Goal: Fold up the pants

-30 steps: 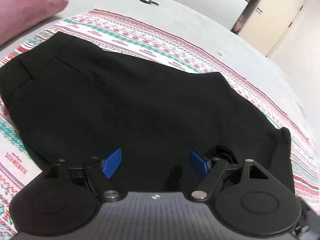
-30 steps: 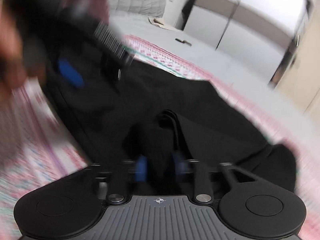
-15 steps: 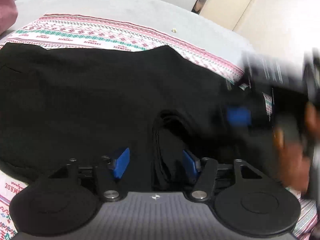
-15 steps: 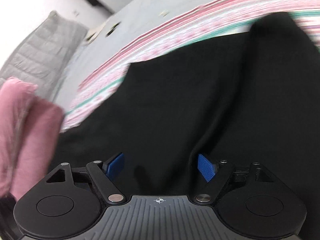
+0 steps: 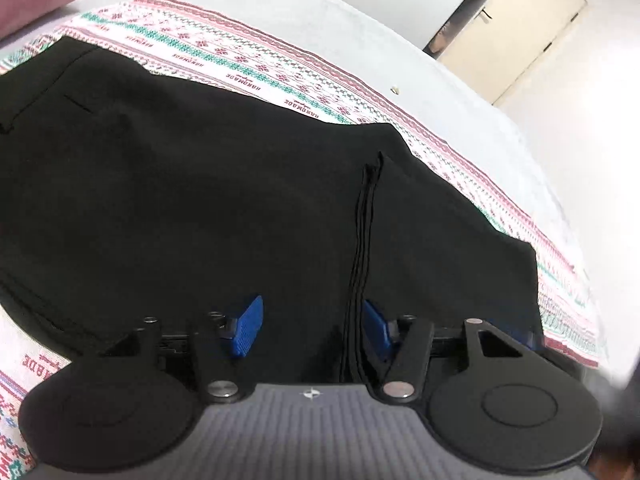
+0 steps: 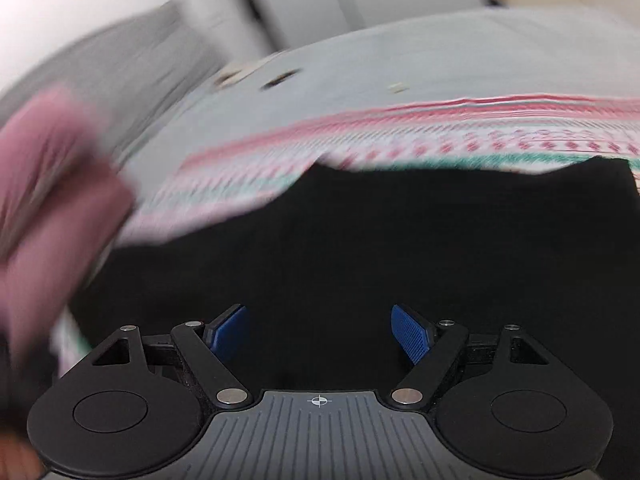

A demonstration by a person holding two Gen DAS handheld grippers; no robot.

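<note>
While both hand-held grippers [image 5: 310, 326] [image 6: 320, 330] gape wide, black pants [image 5: 200, 200] lie beneath.

The black pants [image 5: 180, 184] are lying flat on the patterned cloth [image 5: 256, 64], spread wide across it with the cloth's far edge showing past them. A bunched vertical ridge of stacked fabric edges [image 5: 362, 248] stands up toward the right end, which tapers down toward the cloth's right edge.
</note>
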